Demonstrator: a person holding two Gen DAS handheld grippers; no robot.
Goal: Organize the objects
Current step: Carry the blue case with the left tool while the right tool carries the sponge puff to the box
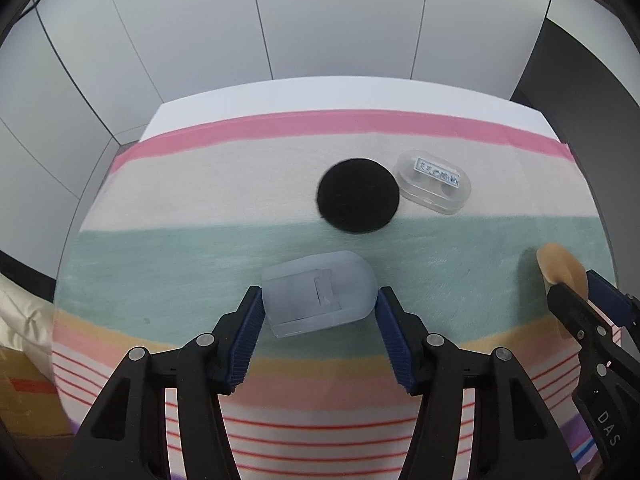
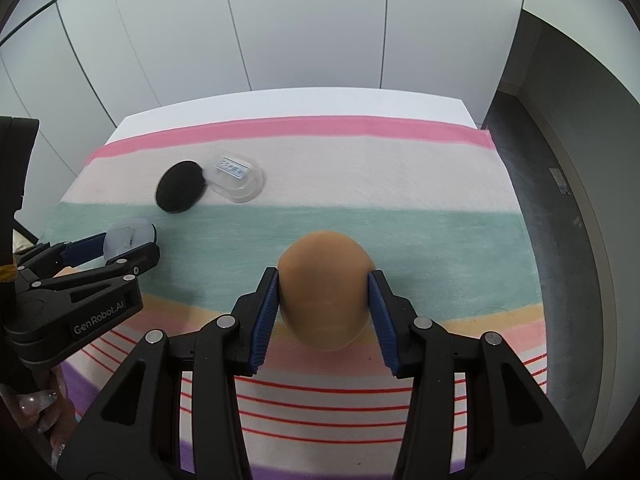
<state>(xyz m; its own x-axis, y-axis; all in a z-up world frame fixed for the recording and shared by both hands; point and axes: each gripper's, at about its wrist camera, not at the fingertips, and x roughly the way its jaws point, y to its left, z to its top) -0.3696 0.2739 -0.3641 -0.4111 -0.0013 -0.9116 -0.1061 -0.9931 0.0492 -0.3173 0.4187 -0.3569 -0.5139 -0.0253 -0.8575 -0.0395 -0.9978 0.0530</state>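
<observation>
My left gripper (image 1: pixel 319 298) is shut on a frosted clear plastic case (image 1: pixel 318 294) and holds it over the striped cloth; it also shows in the right wrist view (image 2: pixel 128 240). My right gripper (image 2: pixel 323 286) is shut on a tan egg-shaped sponge (image 2: pixel 325 290), held just above the cloth; the sponge also shows at the right edge of the left wrist view (image 1: pixel 560 272). A round black puff (image 1: pixel 358 195) lies on the cloth ahead, touching a clear oval box (image 1: pixel 434 181) with a label. Both also show in the right wrist view, the puff (image 2: pixel 181 192) and the box (image 2: pixel 238 178).
A striped cloth (image 1: pixel 200 260) covers the white table (image 1: pixel 320 92). Grey wall panels stand behind the table's far edge. A dark floor gap (image 2: pixel 532 184) runs along the table's right side. The table's left edge drops off near a yellowish fabric (image 1: pixel 24 320).
</observation>
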